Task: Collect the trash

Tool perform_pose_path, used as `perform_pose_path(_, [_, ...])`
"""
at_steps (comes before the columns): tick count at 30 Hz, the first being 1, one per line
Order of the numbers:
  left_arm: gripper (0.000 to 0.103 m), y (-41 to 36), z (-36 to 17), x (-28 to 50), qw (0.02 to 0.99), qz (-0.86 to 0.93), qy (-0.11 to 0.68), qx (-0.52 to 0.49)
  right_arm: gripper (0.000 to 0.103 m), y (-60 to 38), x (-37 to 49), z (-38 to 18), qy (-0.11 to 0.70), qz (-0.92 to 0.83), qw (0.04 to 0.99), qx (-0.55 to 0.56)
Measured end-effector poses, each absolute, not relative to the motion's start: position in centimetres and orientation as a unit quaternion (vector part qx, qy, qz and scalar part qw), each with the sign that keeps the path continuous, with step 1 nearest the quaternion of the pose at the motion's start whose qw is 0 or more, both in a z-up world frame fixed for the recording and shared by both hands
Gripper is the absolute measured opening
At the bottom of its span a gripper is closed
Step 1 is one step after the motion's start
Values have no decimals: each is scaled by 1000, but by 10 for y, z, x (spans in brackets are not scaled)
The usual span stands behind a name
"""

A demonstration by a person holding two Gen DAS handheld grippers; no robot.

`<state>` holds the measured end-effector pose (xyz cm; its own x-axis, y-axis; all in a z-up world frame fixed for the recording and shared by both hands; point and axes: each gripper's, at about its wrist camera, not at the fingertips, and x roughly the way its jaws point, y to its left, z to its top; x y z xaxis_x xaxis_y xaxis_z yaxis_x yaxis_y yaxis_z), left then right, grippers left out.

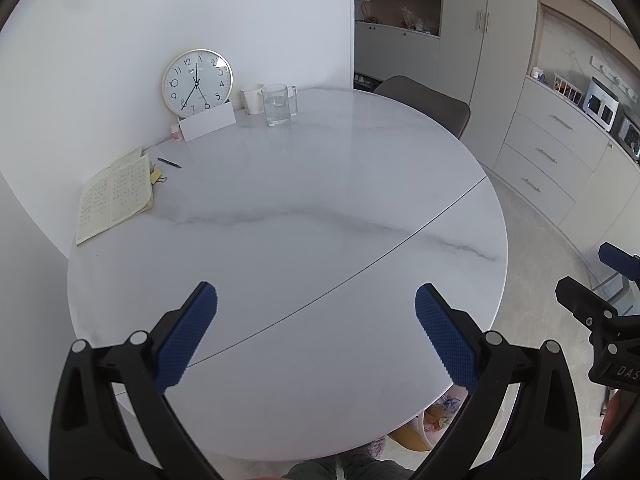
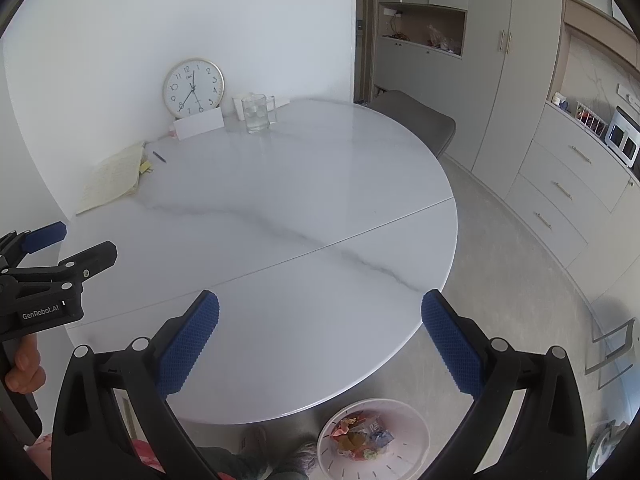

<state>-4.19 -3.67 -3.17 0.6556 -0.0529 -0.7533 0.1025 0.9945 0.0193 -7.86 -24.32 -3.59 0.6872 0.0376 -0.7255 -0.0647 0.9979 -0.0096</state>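
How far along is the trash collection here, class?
Done: crumpled wrappers already lie in the white bin on the floor beside the table. In hand: nothing; the left gripper and right gripper both have open, empty jaws. Left: possibly the yellow scraps by the notebook; otherwise little shows.

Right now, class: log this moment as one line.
left gripper: open, empty | right gripper: open, empty | wastebasket: holds wrappers, on floor | table: no trash seen
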Motion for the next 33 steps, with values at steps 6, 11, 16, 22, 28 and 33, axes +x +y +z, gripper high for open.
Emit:
perform_pose_path(6, [95,-37,-32,-42,909,-44,414,29,101,-243,-78,-37,398,29,917,-17])
perform_pose_path(11, [95,-37,-32,-41,908,-44,415,30,101,-242,-78,-39,400,29,916,-16])
perform_pose_path(16, [95,-37,-33,-42,908,-43,416,31,101,-241,-78,-40,401,30,916,-15])
perform_pose_path(22, [95,-37,-33,-41,908,-44,416,30,101,-240,-79,-41,402,30,915,-14])
perform_pose_path(28, [95,-38,-34,-43,908,-44,415,34,101,-239,-81,-41,403,31,914,-12])
perform_pose_path(33, [95,-39,-34,-44,908,-44,415,34,101,-240,-81,-42,403,31,914,-12])
